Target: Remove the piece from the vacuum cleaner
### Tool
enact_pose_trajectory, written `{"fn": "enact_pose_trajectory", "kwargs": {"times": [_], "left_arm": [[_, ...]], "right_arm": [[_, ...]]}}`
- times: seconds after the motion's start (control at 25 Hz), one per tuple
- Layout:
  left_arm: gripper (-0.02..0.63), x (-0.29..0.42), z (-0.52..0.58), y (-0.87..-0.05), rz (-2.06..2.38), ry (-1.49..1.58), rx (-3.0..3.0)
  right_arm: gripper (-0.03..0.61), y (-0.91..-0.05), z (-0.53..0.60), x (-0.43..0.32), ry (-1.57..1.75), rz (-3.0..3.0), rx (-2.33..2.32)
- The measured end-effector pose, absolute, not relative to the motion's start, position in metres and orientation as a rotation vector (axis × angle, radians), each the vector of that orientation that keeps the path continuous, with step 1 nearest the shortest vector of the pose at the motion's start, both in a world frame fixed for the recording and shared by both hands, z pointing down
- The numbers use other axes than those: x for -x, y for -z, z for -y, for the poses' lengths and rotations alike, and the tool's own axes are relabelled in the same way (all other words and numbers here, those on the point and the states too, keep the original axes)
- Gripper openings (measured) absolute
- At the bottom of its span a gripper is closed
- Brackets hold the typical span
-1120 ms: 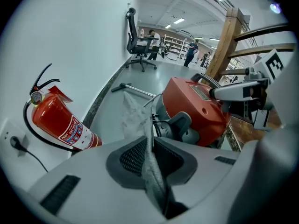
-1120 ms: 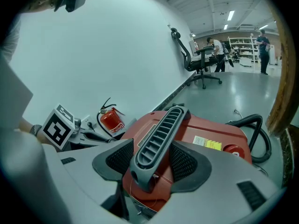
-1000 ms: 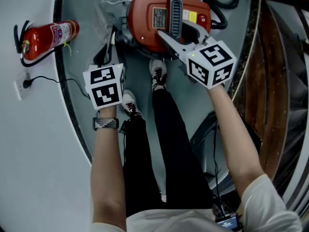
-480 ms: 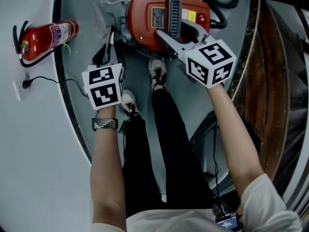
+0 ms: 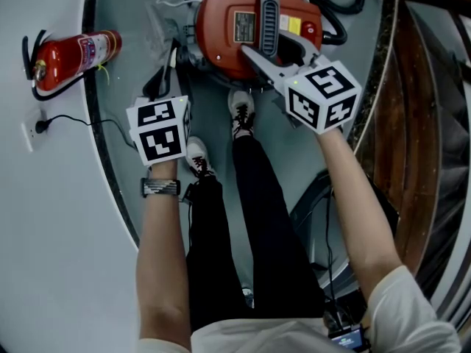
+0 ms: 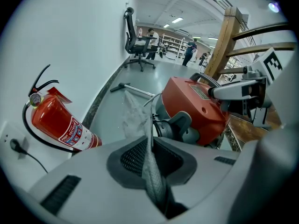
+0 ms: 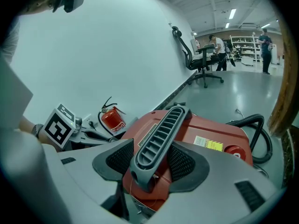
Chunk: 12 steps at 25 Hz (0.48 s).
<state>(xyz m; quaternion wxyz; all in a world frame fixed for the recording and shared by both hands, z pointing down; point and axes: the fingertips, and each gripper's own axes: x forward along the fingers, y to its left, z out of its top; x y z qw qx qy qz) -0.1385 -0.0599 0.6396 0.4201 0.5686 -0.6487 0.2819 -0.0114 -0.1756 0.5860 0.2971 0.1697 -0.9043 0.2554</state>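
**Both grippers clamped at the vacuum cleaner**

Head view: the round, glossy orange-red vacuum cleaner [image 5: 221,43] fills the top centre. The right gripper [image 5: 268,50] reaches onto its black handle [image 5: 266,17]. The left gripper [image 5: 168,68] points down at the upper left, near a red fire extinguisher [image 5: 70,57].

Left gripper view: only here is the grip plain. The jaws, which have just been closing, pinch a thin grey woven strip [image 6: 148,139] left of the vacuum.

Right gripper view: the meshed pads clamp the ribbed, slotted handle.

A black office chair [image 6: 135,41] stands on the glossy grey floor [image 6: 159,76] beside the white wall [image 6: 84,41].
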Motion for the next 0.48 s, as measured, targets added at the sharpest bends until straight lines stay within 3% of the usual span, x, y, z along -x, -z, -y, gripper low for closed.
{"fn": "enact_pose_trajectory", "kwargs": {"times": [0.48], "left_arm": [[0.035, 0.150, 0.053, -0.638, 1.664, -0.632, -1.358]], "right_arm": [[0.235, -0.585, 0.176, 0.011, -0.660, 2.417, -0.464]]}}
